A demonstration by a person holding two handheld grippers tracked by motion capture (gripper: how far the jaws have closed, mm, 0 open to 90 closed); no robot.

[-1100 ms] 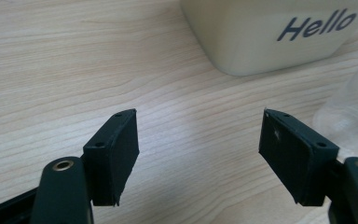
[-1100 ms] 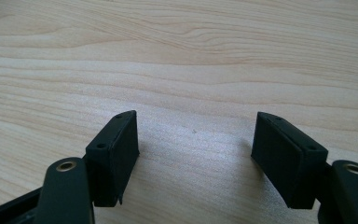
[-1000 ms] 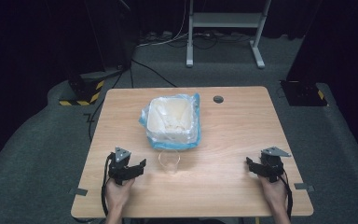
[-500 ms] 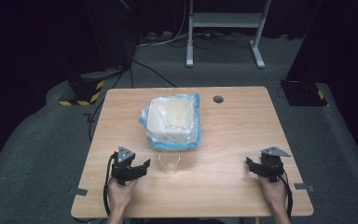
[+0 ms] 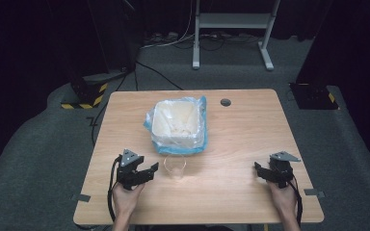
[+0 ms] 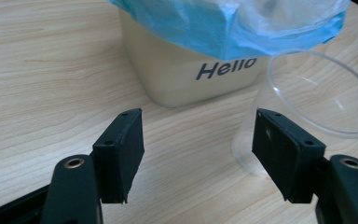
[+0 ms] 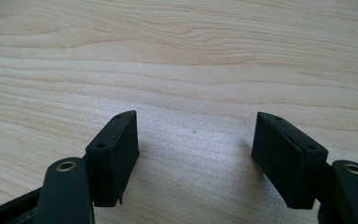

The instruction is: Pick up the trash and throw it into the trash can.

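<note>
While left claw (image 6: 198, 156) narrows, still wide, clear cup (image 6: 314, 109) sits beyond right pad.

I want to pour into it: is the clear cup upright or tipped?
Upright: the clear cup stands on the table, its round rim facing up.

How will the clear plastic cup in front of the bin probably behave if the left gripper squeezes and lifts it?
The clear cup looks thin-walled and empty, so it is probably very light and may buckle under a firm squeeze. Its smooth wall could slip between the left gripper's pads. Standing upright and so light, it may tip if nudged.
</note>
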